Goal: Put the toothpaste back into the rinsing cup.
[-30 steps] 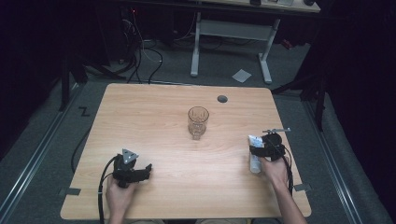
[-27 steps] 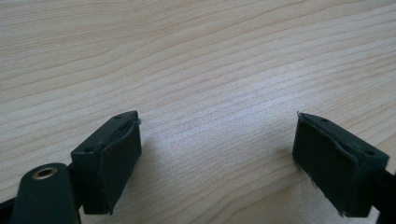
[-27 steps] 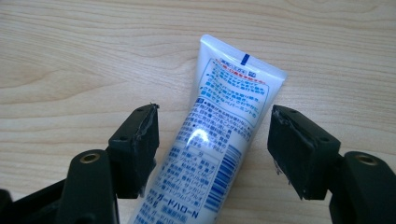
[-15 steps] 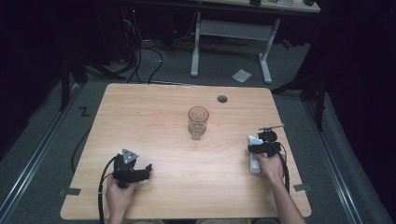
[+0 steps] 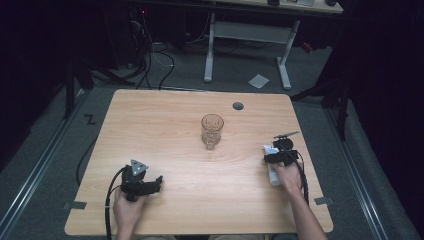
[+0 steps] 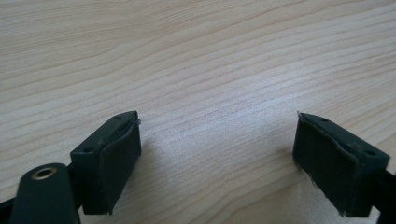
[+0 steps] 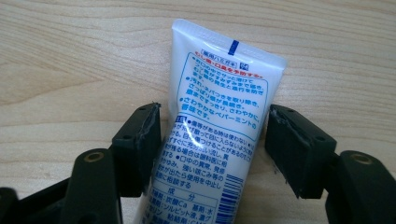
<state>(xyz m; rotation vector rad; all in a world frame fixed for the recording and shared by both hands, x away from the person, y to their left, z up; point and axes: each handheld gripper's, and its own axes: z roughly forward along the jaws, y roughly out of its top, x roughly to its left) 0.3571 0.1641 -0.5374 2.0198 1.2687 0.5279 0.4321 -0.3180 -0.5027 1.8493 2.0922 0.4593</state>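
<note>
Tube [image 7: 215, 126] cap end cut off by bottom edge in right gripper view. In high view, right hand [image 5: 287, 172] covers most of tube; print too small to read.

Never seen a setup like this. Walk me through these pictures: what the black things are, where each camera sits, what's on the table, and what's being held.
There is no robot arm here. A person sits at a wooden table and holds a hand-operated two-jaw tool in each hand: the left gripper and the right gripper.

The high view looks down from above the person's side. The other two pictures come from small cameras riding on each gripper, looking along its black jaws.

On the table stand a clear glass near the middle and a white tube printed with Japanese text, lying flat.

The left gripper's jaws are wide open over bare wood. The right gripper's jaws straddle the tube, with a gap visible on one side, so it is not clamped yet.
</note>
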